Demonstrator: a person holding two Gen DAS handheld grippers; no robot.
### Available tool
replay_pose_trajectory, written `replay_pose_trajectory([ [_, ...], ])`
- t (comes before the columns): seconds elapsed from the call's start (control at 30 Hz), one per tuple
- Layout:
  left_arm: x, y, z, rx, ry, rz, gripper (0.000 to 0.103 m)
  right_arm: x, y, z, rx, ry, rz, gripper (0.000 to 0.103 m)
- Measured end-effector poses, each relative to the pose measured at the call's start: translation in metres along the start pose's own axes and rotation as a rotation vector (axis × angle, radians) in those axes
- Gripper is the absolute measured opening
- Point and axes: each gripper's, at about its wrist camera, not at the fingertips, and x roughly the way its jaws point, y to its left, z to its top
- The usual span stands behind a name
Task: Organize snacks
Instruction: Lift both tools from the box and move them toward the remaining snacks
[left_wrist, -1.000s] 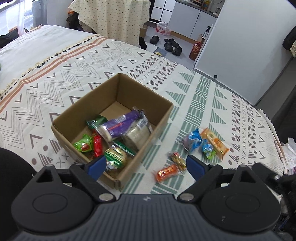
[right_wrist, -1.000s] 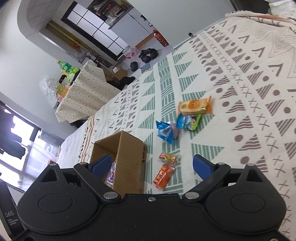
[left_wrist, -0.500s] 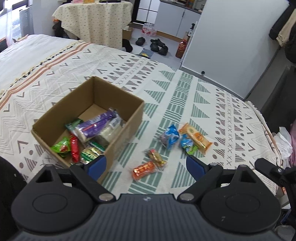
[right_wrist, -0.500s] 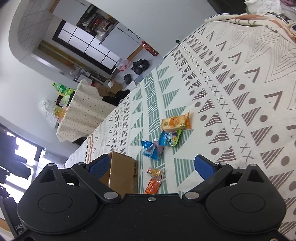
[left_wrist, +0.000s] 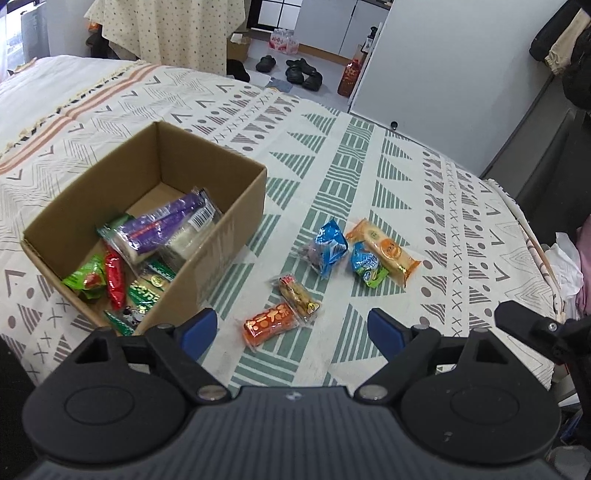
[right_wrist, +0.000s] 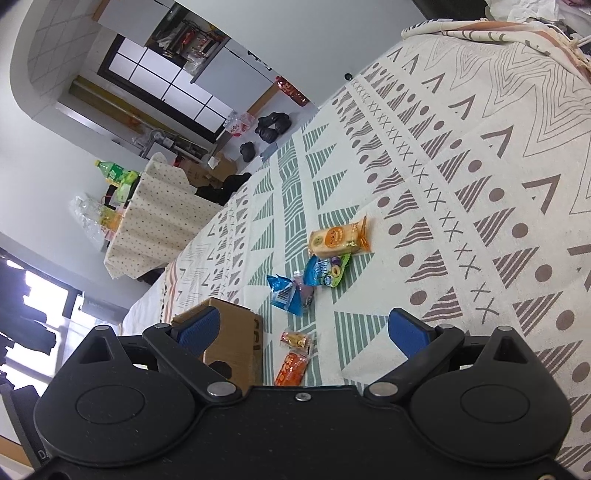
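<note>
An open cardboard box (left_wrist: 236, 206) sits on the patterned bedspread, holding several snack packs, a purple one (left_wrist: 162, 225) on top. Loose snacks lie to its right: an orange-red pack (left_wrist: 269, 324), a clear pack of brown biscuits (left_wrist: 298, 295), a blue bag (left_wrist: 328, 247), a blue-green bag (left_wrist: 365, 264) and an orange cracker pack (left_wrist: 384, 251). My left gripper (left_wrist: 291, 330) is open and empty, just short of the orange-red pack. My right gripper (right_wrist: 304, 330) is open and empty, above the same snacks (right_wrist: 291, 367); the box (right_wrist: 236, 332) is at its left finger.
The bedspread (left_wrist: 369, 155) ends at the right and far edges. Beyond it stand a white cabinet (left_wrist: 443, 74), shoes on the floor (left_wrist: 295, 70) and a cloth-covered table (left_wrist: 173, 29). Clothes are piled at the bed's right edge (left_wrist: 569, 266).
The left view has shifted so the box and snacks sit further left, then closer. The right gripper has drawn back and tilted; the snacks now sit nearer between its fingers. Both stay open.
</note>
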Motion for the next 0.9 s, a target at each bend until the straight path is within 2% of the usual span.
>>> replay_pose_trajectory([
  [0.27, 0.028, 0.002, -0.001, 0.018, 0.050, -0.029, 0.075, 0.017, 0.001, -0.005, -0.033, 0.030, -0.038, 0.097],
  [0.47, 0.047, 0.005, -0.001, 0.058, 0.048, -0.060, 0.072, 0.030, -0.001, -0.006, -0.061, 0.036, -0.087, 0.096],
  [0.67, 0.065, 0.011, 0.001, 0.078, 0.058, -0.066, 0.068, 0.042, -0.002, -0.008, -0.066, 0.054, -0.097, 0.093],
  [0.9, 0.087, 0.018, -0.002, 0.088, 0.100, -0.098, 0.062, 0.057, -0.003, -0.009, -0.065, 0.074, -0.123, 0.093],
])
